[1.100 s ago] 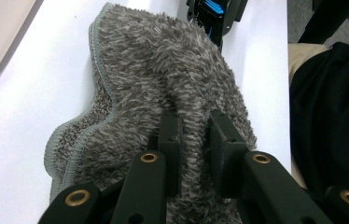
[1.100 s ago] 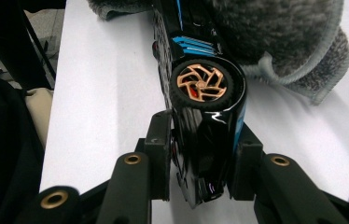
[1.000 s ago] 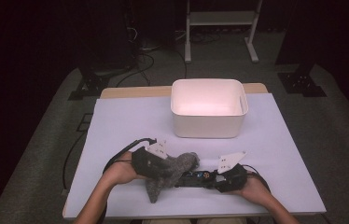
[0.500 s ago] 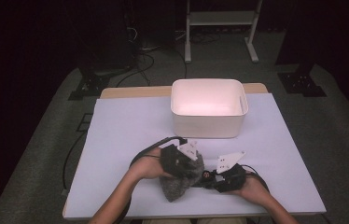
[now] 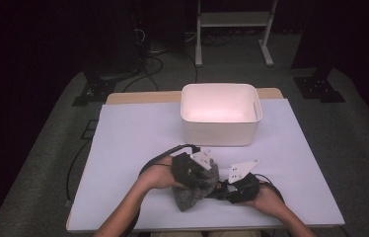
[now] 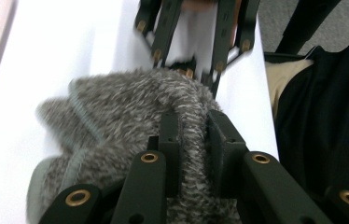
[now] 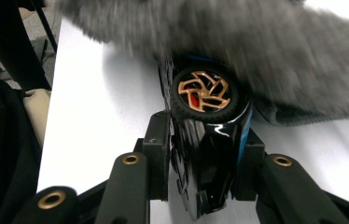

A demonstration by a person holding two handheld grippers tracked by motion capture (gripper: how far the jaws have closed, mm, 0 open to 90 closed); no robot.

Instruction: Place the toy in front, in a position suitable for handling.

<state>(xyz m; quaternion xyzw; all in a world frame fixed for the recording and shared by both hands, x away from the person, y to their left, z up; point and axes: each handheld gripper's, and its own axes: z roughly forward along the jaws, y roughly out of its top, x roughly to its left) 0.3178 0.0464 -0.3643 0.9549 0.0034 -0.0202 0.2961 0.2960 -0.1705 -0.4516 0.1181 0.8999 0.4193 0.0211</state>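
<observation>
Pinching grey fuzzy cloth point(image 6: 130, 116), left claw point(image 6: 192, 135) angles twd right claw point(image 7: 205, 154), which clamps black toy car point(image 7: 207, 140) low over counter point(image 5: 133, 143).

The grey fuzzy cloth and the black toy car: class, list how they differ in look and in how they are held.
1. The grey fuzzy cloth is soft, woolly and matt; the black toy car is hard and glossy, with a copper-spoked wheel.
2. The cloth is pinched in the left claw; the car is clamped in the right claw.
3. The cloth drapes over the car's far end.
Both sit over the white table.
</observation>
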